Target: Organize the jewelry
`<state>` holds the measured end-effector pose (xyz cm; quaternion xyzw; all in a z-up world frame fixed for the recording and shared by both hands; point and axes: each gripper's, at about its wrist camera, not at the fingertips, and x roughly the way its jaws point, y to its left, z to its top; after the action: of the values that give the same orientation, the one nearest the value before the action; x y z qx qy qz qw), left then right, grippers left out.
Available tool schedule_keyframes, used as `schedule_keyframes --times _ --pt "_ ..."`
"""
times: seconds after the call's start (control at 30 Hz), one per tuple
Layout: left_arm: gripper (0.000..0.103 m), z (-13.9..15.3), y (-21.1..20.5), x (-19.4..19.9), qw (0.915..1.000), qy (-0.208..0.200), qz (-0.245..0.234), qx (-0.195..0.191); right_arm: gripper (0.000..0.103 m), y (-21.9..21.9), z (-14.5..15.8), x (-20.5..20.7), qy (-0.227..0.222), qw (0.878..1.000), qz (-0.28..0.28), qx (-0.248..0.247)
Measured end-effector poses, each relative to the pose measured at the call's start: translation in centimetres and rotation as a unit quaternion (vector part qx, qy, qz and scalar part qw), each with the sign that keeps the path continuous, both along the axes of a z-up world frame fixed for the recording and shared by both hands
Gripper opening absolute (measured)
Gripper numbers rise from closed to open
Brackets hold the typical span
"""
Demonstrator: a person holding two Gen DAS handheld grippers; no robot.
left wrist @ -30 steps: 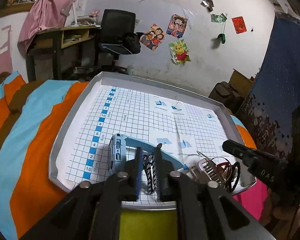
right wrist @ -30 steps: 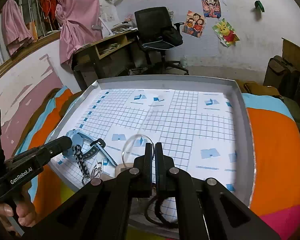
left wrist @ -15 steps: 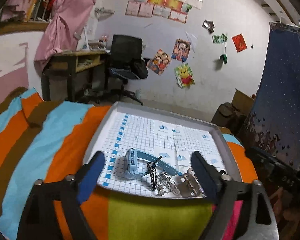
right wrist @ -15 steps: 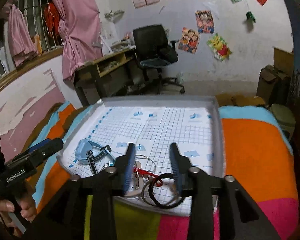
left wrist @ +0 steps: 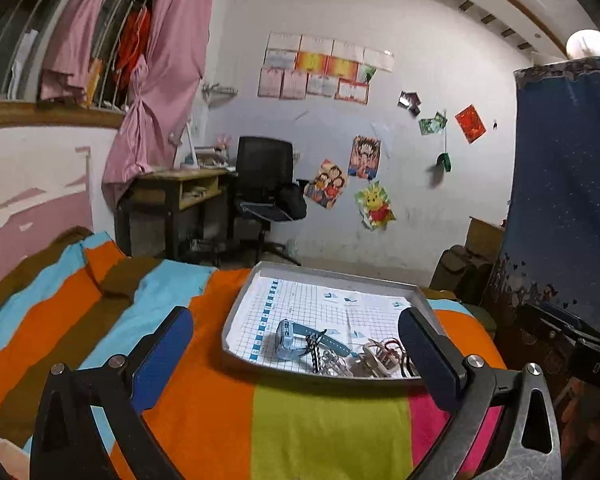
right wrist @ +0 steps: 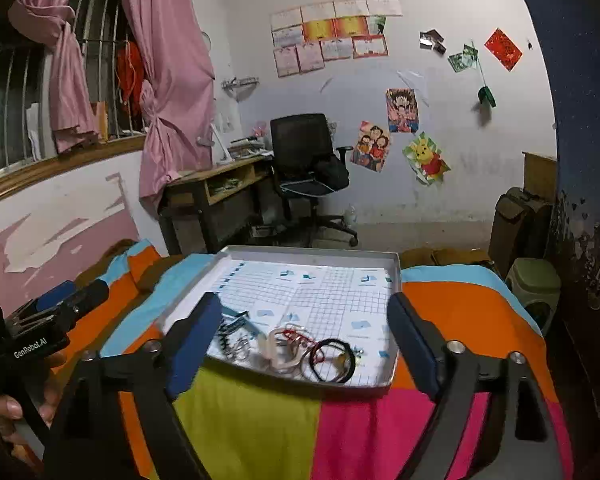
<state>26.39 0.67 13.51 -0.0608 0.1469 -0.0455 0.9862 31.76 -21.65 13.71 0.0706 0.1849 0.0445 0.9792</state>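
Striped bedding point(left wrist: 188, 360) in orange, blue, brown, lime and pink is covering the bed, and a grey tray point(left wrist: 236, 316) lined with grid paper point(right wrist: 324, 296) is sitting on it. Behind, a black chair point(right wrist: 304, 160) is standing by a wooden desk point(left wrist: 180, 192), with pink curtains point(right wrist: 172, 80) hanging at the window and posters point(right wrist: 396, 136) stuck on the white wall.

All the jewelry is lying along the tray's near edge. A blue watch point(left wrist: 296, 338) is resting toward the left, with a dark beaded strand point(left wrist: 314, 354) crossing its strap. Beside it a tangle of silver pieces point(left wrist: 334, 362) is bunching together, then pale clear bangles point(right wrist: 278, 354) with a red cord point(right wrist: 300, 336), and at the right end black rings point(right wrist: 332, 360) are lying on the paper.

The left gripper point(left wrist: 296, 354) is hovering short of the tray, its jaws having just been opening and now standing spread wide; nothing is between the blue pads, and the jewelry is lying beyond and below them. The right gripper point(right wrist: 304, 332) is likewise holding back from the tray's near edge, its jaws having just been opening and now gaping, empty, framing the bangles and rings that are lying farther on. At the left edge of the right wrist view a hand point(right wrist: 12, 404) is gripping the left gripper's handle.
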Motion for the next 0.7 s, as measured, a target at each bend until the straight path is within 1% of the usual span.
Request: schedule_keyframes --times 0.2,0.37,0.47,0.7 --pt "0.103 0.3 0.6 -4.9 0.9999 -0.011 0.002 0.006 0.090 0.3 1.3 -5.1 -0.021 1.000 0.000 0.006" --pt "0.103 0.0 1.3 -9.0 0.9999 -0.014 0.002 0.003 0.091 0.4 2.2 -9.1 -0.036 0.999 0.006 0.007" --pt "0.103 -0.3 1.7 -11.1 0.9999 -0.015 0.005 0.000 0.097 0.5 2.5 -11.7 -0.045 0.999 0.009 0.004" --pt "0.103 -0.4 2.8 -15.0 0.9996 -0.019 0.017 -0.013 0.101 0.8 2.6 -17.7 -0.058 0.998 0.017 -0.004"
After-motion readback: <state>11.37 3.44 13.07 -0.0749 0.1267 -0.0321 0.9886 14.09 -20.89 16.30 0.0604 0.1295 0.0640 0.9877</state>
